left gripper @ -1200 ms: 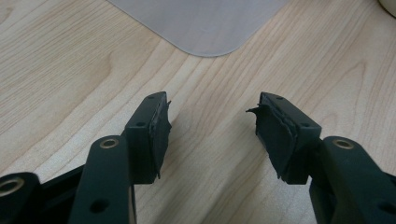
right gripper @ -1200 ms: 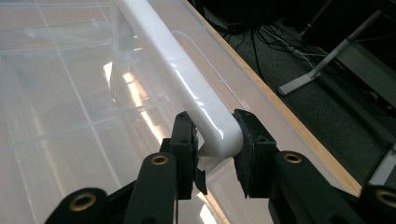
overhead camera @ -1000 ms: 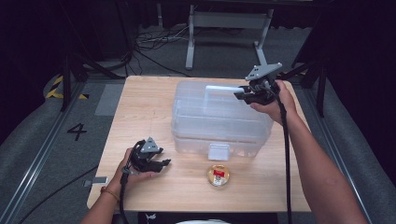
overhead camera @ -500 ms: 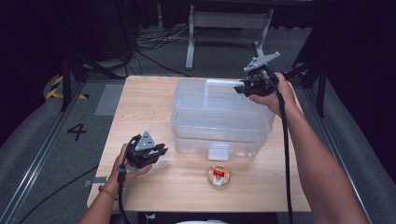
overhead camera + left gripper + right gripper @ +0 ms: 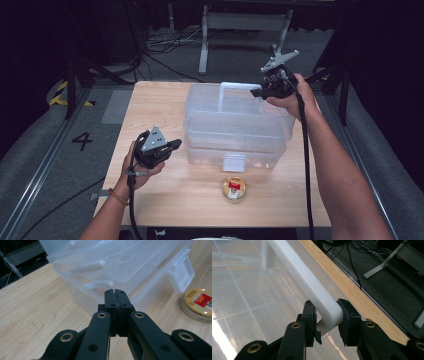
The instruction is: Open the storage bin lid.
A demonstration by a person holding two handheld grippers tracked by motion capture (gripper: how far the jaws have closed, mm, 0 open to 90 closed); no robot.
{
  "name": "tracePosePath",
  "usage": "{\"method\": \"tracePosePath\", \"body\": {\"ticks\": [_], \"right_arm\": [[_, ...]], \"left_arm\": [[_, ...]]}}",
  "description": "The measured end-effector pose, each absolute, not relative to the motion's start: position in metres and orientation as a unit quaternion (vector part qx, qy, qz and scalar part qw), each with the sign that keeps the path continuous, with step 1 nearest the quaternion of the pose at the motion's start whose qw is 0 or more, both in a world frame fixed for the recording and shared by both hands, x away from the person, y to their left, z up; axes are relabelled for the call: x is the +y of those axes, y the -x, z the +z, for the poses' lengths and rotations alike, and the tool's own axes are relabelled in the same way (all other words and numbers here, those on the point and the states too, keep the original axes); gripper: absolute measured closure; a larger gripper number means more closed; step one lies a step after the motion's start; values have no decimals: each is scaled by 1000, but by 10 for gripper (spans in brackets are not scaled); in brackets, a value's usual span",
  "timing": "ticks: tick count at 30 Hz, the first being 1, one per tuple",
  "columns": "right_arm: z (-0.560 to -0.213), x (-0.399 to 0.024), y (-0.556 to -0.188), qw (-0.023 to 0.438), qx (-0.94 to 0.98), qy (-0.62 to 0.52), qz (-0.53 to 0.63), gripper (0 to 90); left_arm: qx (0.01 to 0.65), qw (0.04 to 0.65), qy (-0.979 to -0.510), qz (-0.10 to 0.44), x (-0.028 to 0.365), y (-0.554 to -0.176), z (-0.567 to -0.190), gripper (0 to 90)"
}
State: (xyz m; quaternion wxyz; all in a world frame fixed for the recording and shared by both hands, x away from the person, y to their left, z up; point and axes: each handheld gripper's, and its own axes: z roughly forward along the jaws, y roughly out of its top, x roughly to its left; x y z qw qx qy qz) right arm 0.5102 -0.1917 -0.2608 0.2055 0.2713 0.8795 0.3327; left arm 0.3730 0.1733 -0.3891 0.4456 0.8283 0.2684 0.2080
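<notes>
We note the clear storage box [image 5: 235, 132] mid-table, its white handle [image 5: 312, 287] upright, clamped at one corner by the right gripper [image 5: 327, 315]. Left gripper [image 5: 115, 296], jaws just closed together on nothing, hangs beside the box's front-left corner.

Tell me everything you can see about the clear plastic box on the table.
The clear plastic box is a see-through, lidded storage case, seemingly stacked in tiers. It sits on the middle of the wooden table. Its white handle is raised upright on the lid, and the right gripper is shut on one corner of it. A translucent latch hangs at the front. A small round tin lies just in front, not touching.
</notes>
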Motion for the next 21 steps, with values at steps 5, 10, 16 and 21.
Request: {"method": "tracePosePath", "body": {"ticks": [5,10,16,21], "right_arm": [[-259,-191,-512,204,881,-271,329,696],[-259,-191,-513,205,882,-270,327,696],[-261,-192,-511,205,881,-269,331,696],[-263,-192,-508,201,884,-266,329,695]], "left_arm": [[260,447,-832,202,165,-378,-387,899],[260,451,-830,199,160,-383,-387,898],[275,448,-826,204,157,-389,-389,899],[281,457,-819,204,158,-390,-388,900]]}}
